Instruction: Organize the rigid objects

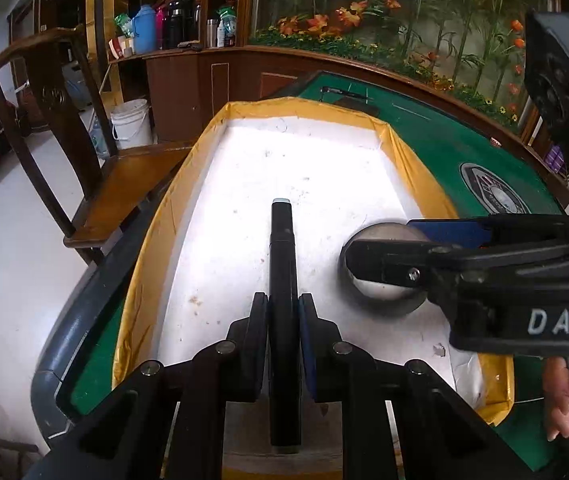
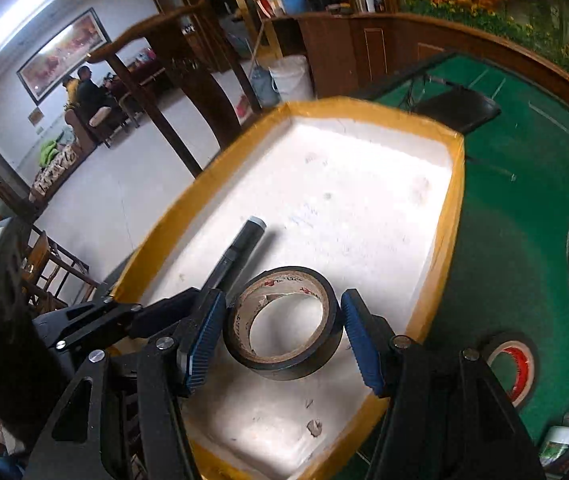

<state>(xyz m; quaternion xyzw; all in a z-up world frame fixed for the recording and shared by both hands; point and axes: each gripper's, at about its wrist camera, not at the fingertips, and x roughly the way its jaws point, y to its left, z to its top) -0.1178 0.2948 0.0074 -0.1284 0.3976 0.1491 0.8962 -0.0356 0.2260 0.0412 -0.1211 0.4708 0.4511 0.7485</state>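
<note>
While both tools work over the tray, the scene reads as follows.

Tray: one shallow white foam tray with yellow-taped rim lies on the green felt worktop.

Marker: one long black marker pen with a grey end cap is clamped between the closed pads of the left hand-held gripper, pointing forward over the tray floor; from the right wrist camera its cap end sits low above the foam.

Black tape: one roll of black electrical tape with a brown cardboard core lies flat on the tray floor between the fingers of the right hand-held gripper. The blue ribbed pads stand apart on either side of the roll, close to it; whether either pad touches it I cannot tell.

Other tape: one second roll, dark with a red inner ring, lies on the felt outside the tray.

Writing: white letters "DAS" show on the right tool's body. Red print on the black roll's core is too small to read.

Emblem: one round printed badge is set in the felt.
</note>
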